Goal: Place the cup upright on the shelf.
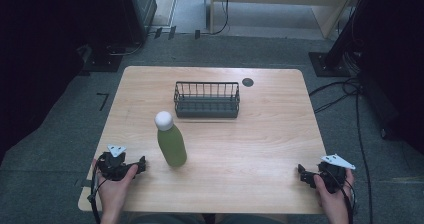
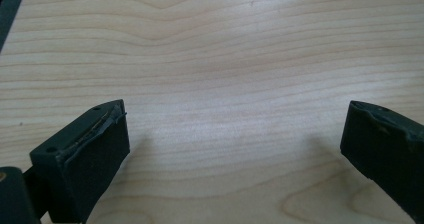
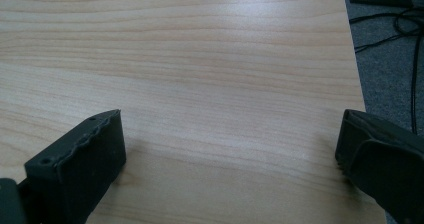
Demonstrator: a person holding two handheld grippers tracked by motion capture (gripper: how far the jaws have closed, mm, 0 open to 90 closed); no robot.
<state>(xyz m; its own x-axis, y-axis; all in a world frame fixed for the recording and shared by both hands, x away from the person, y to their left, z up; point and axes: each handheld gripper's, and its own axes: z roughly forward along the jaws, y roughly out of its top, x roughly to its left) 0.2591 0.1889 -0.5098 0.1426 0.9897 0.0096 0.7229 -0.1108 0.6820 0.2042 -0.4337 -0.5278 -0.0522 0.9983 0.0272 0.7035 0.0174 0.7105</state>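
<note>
A green bottle [image 1: 171,145] with a white cap [image 1: 163,120] stands upright on the wooden table [image 1: 260,139], left of centre. Behind it sits a dark wire basket [image 1: 206,99], which looks empty. My left gripper [image 1: 141,164] rests near the front left edge, just left of the bottle and apart from it; in the left gripper view [image 2: 235,139] its jaws stand wide open over bare wood. My right gripper [image 1: 301,173] rests near the front right corner, and the right gripper view [image 3: 230,144] shows it open with nothing between the jaws.
A small dark round disc [image 1: 248,82] lies at the back of the table, right of the basket. Cables [image 1: 350,91] trail on the grey floor to the right. Dark equipment [image 1: 135,9] stands beyond the far left corner.
</note>
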